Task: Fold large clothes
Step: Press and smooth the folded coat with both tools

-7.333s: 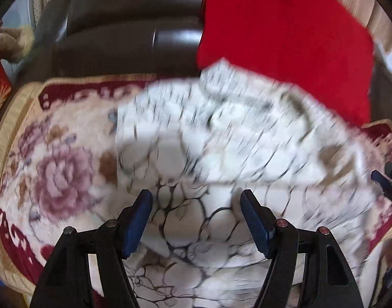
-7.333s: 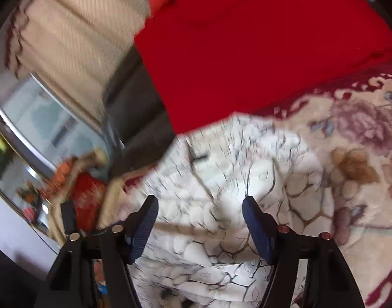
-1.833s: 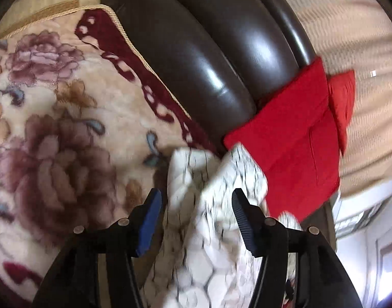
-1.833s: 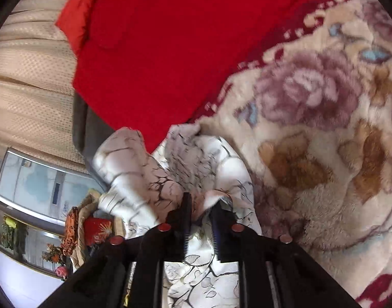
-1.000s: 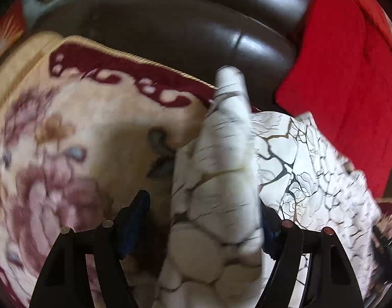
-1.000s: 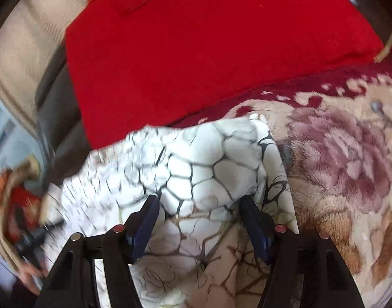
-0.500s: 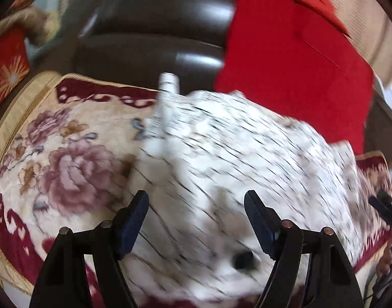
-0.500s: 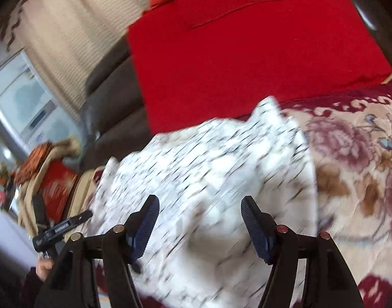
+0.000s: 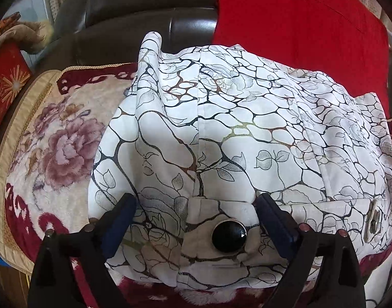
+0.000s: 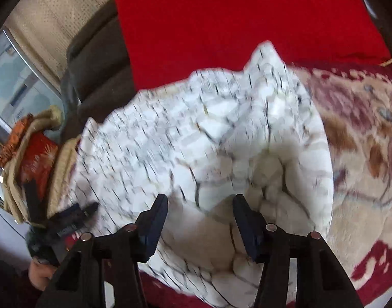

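Observation:
A white garment (image 9: 247,118) with a black crackle print lies bunched in a folded heap on the floral blanket (image 9: 54,138). Its waistband with a black button (image 9: 229,235) faces me. My left gripper (image 9: 194,205) hovers just above that waistband, its jaws opening wide, and the pads do not press the cloth. In the right wrist view the garment (image 10: 196,141) is blurred. My right gripper (image 10: 201,202) hangs over its near edge with its jaws closing, and nothing is pinched between them. The left gripper (image 10: 75,213) shows at the garment's left end, held by a hand (image 10: 39,267).
A red cushion (image 9: 298,20) leans on the dark leather sofa back (image 9: 149,7) behind the garment. A red box (image 9: 6,82) with tan cloth on it stands to the left of the sofa. Beige curtain (image 10: 49,12) and a window lie beyond.
The garment has come down from a raised fold and now lies spread on the blanket. Both grippers have drawn back toward its near edge. The left jaws stand wider, the right ones narrower.

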Demonstrator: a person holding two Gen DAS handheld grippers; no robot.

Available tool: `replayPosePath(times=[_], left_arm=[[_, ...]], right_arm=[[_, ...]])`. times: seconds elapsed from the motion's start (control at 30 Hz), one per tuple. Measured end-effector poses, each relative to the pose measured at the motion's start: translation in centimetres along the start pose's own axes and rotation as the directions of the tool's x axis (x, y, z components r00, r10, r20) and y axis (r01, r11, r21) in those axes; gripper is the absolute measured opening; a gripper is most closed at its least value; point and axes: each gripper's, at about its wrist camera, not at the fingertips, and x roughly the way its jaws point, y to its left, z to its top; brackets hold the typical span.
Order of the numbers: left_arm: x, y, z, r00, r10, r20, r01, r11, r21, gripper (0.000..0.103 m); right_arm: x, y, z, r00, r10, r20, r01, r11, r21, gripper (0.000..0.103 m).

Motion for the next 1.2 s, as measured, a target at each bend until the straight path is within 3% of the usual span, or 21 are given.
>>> replayPosePath(times=[0.17,0.27,0.3,0.43,0.9,1.03,1.2], left_arm=[[0.4,-0.1,-0.1,1.0,0.025,0.016,-0.025,1.0,0.017,0.1],[0.5,-0.1,0.0,0.999,0.028,0.023,-0.028,0.999,0.018,0.101],[0.6,-0.1,0.0,0.999,0.03,0.022,-0.03,0.999,0.021,0.101],[0.6,-0.1,0.0,0.999,0.034,0.03,-0.035,0.999,0.029,0.103],[0.7,0.2,0.0,0.999,0.027,0.022,-0.028,1.0,0.015,0.103],[0.1,0.5,0.9,0.999,-0.008,-0.051,0.01,0.999,0.045,0.103],[-2.2,1.1,4.5,0.996,0.08,0.044,-0.085,0.989,0.122,0.103]], right_arm=[[1.1,0.4,3.4,0.995,-0.087,0.049,0.086,0.996,0.023,0.057],[5.5,-1.5,4.5,0.978,-0.204,-0.032,0.205,0.977,0.048,0.058],[6.7,-2.4,4.5,0.98,-0.189,-0.065,0.192,0.98,0.052,0.06],[7.9,-1.1,4.6,0.973,-0.231,-0.001,0.231,0.971,-0.055,0.064],[8.1,-1.1,1.4,0.974,-0.212,0.078,0.22,0.969,-0.113,0.069],[8.1,-1.8,1.7,0.976,-0.207,0.07,0.214,0.97,-0.112,0.069],[6.9,-1.2,3.4,0.978,-0.209,0.024,0.211,0.974,-0.083,0.069]])
